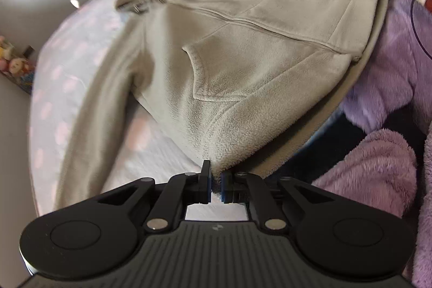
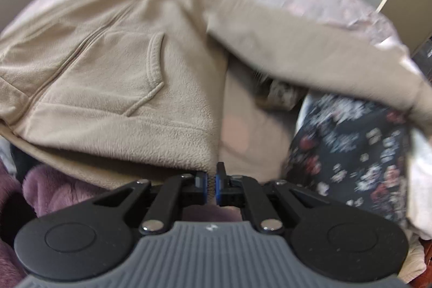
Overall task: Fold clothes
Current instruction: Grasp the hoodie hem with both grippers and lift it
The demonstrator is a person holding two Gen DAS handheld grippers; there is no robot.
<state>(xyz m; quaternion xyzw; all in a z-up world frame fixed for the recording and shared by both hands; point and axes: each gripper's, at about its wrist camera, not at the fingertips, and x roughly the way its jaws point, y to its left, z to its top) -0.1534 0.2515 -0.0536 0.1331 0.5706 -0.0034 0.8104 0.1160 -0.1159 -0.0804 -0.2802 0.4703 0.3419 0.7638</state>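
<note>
Both black two-finger grippers, left gripper (image 1: 215,186) and right gripper (image 2: 211,186), are clamped on the hem corners of the beige zip-front fleece jacket (image 1: 243,50), spread unfolded across the pink-dotted bedsheet (image 1: 81,58): folding barely begun.

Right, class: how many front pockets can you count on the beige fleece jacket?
2. One pocket sits on the panel near the left gripper; the other pocket lies across the zip, toward the right gripper. The jacket is partly lifted, so others may be hidden.
</note>
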